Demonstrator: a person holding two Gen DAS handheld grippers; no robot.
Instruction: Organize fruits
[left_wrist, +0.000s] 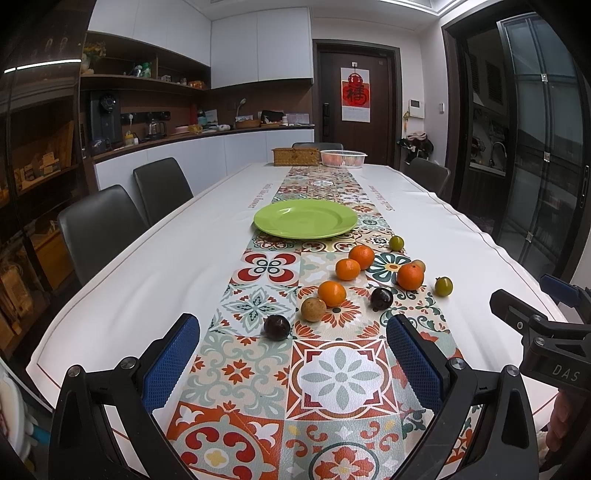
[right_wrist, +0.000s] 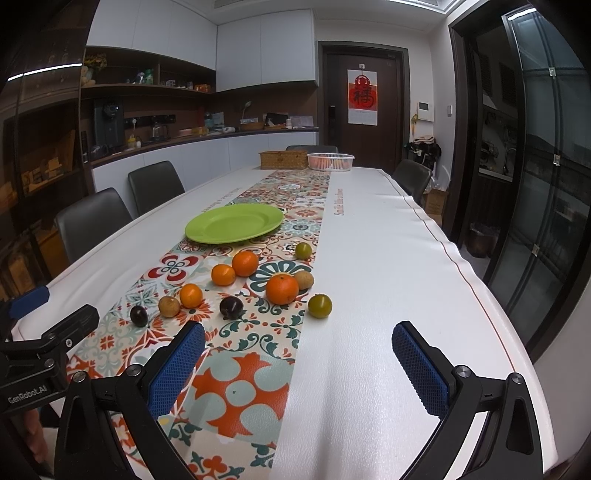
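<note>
An empty green plate sits on the patterned runner. Nearer me lie several loose fruits: oranges, two dark plums, green fruits and tan ones. My left gripper hovers open above the runner, just short of the nearest plum. My right gripper is open too, over the white cloth right of the runner, in front of the green fruit. Nothing is between either pair of blue pads.
A wicker box and a white plastic basket stand at the table's far end. Dark chairs line the left side, one at the far right. The white tablecloth spreads on both sides of the runner.
</note>
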